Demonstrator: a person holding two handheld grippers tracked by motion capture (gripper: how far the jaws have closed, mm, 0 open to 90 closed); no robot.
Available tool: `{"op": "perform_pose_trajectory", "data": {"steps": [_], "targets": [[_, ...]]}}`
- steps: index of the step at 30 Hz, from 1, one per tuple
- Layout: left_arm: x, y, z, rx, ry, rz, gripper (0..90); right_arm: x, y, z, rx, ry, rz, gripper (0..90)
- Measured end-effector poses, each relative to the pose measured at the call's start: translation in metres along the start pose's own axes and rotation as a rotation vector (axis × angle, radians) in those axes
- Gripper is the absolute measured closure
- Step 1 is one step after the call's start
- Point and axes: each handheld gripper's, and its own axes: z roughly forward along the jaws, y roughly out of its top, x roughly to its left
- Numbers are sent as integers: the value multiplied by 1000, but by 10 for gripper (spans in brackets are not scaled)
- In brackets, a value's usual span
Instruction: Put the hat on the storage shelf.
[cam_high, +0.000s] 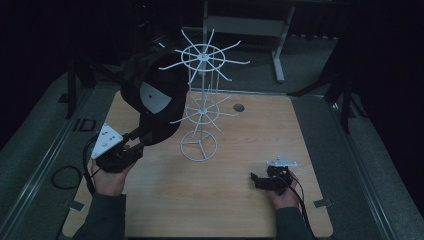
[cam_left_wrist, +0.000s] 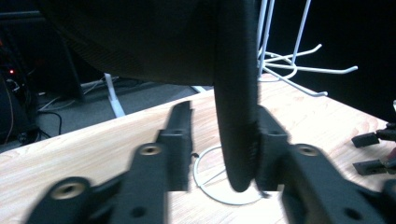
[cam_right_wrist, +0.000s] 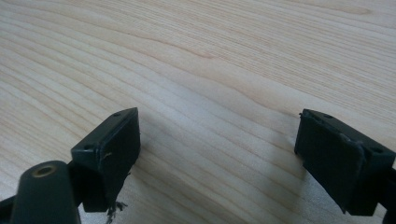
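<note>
The black cap is hung beside the white rack; its brim sits loose between the left gripper's parted jaws. The right gripper is rested wide on bare table.

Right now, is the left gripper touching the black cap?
Touching. In the left gripper view, one of the left gripper's fingers rests against the black cap's strap, while the other finger stands clear of it.

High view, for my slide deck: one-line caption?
Left claw open beside a black cap by the white wire rack.
</note>
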Motion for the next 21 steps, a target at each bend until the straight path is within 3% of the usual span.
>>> {"op": "perform_pose_trajectory", "data": {"steps": [6,8,15,21], "targets": [[0,1,1,11,-35,-34,474,0,0,0,0,0,0,140],[-1,1,1,11,-25,-42,411,0,0,0,0,0,0,139],[2,1,-4,-24,-46,-117,264,0,0,0,1,1,0,139],[1,1,-8,-14,-62,-125,194,0,0,0,1,0,0,139]]}}
